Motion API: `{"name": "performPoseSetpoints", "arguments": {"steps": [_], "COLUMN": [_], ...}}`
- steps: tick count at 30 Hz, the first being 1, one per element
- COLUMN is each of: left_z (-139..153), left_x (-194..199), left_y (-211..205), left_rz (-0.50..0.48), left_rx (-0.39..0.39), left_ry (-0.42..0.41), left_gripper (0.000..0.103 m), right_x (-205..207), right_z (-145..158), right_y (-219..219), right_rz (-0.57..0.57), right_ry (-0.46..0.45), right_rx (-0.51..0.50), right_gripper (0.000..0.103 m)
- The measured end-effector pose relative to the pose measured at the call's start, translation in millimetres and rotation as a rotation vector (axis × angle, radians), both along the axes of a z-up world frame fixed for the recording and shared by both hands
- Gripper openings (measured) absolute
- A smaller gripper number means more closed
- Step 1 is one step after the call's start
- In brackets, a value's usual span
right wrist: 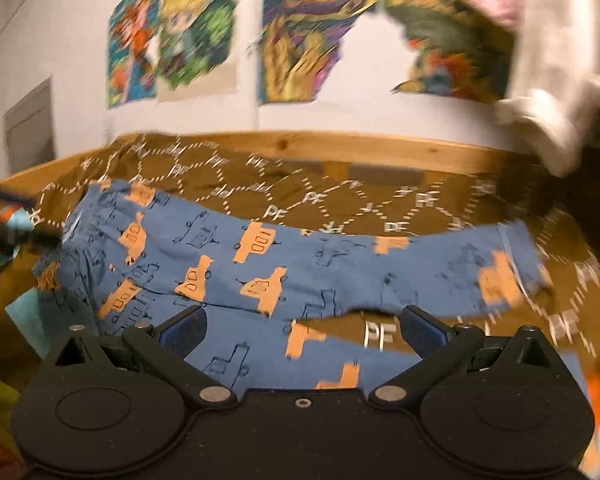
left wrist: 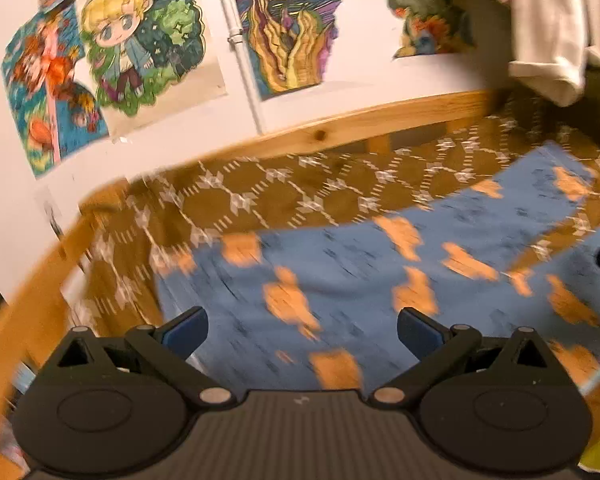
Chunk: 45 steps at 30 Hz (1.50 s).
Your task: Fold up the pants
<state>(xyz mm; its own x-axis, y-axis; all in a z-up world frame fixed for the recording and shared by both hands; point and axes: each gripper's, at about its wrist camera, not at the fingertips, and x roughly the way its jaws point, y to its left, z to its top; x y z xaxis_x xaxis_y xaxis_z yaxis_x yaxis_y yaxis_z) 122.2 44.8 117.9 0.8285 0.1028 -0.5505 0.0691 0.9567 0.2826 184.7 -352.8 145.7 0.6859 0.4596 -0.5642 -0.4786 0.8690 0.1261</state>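
Note:
Blue pants with orange truck prints [right wrist: 284, 264] lie spread flat on a brown patterned bedspread [right wrist: 340, 196]. In the right wrist view both legs run left to right, with a gap of bedspread between them near the hems. My right gripper [right wrist: 302, 330] is open and empty, hovering over the nearer leg. In the left wrist view the pants [left wrist: 340, 272] fill the middle, blurred by motion. My left gripper [left wrist: 302, 328] is open and empty above the waist end of the pants.
A wooden bed rail [left wrist: 360, 124] runs along the far side, against a white wall with colourful posters [left wrist: 140, 40]. A white cloth [left wrist: 552, 32] hangs at the upper right. The bedspread also shows in the left wrist view [left wrist: 280, 196].

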Motion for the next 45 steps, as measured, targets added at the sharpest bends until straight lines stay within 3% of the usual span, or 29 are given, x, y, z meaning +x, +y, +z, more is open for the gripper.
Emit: {"name": "performPoseSetpoints", "arguments": {"steps": [5,12,16,18,20,25,26,27,29,31,32,33,35,38,45], "left_z": [23,-5,-21,-30,-37,-47,-47,-48,-50,-50,-50,-49,-45,-36,-24], "left_x": [73,167,199,205,210,219,220,221,220,218,216,214,211,205,204], "left_y": [17,42,55,57,59,66,65,64,60,53,51,49,49,49,40], "left_rz": [0.009,-0.049,-0.131,-0.195,-0.229,-0.227,-0.239,-0.242,-0.229,-0.225,-0.221,-0.212,-0.194,-0.171,-0.100], "left_rx": [0.087,0.083,0.058,0.060,0.064,0.046,0.044,0.041,0.038,0.060,0.074,0.079,0.066,0.049,0.091], "left_ry": [-0.036,0.038,0.123,0.181,0.223,0.290,0.299,0.307,0.308,0.301,0.291,0.277,0.255,0.205,0.091], "left_gripper": [0.103,0.100,0.088,0.080,0.065,0.033,0.014,0.010,0.002,0.001,0.000,0.000,0.000,0.000,0.000], "right_x": [86,214,261,279,295,308,309,309,306,302,299,296,287,280,276], "right_z": [-4,-26,-36,-45,-56,-70,-72,-74,-78,-79,-78,-76,-73,-64,-41], "right_y": [13,44,72,80,86,95,98,101,105,105,105,105,106,106,116], "right_rz": [0.151,0.315,0.423,0.448,0.477,0.596,0.608,0.616,0.626,0.629,0.630,0.630,0.638,0.637,0.535], "right_ry": [0.007,0.186,0.174,0.208,0.259,0.321,0.330,0.336,0.326,0.318,0.310,0.298,0.257,0.207,0.060], "right_rx": [-0.120,-0.122,-0.183,-0.189,-0.181,-0.180,-0.186,-0.201,-0.244,-0.244,-0.242,-0.248,-0.274,-0.285,-0.338], "right_gripper": [0.102,0.102,0.102,0.092,0.085,0.072,0.064,0.052,0.038,0.029,0.014,0.007,0.003,0.002,0.001]}}
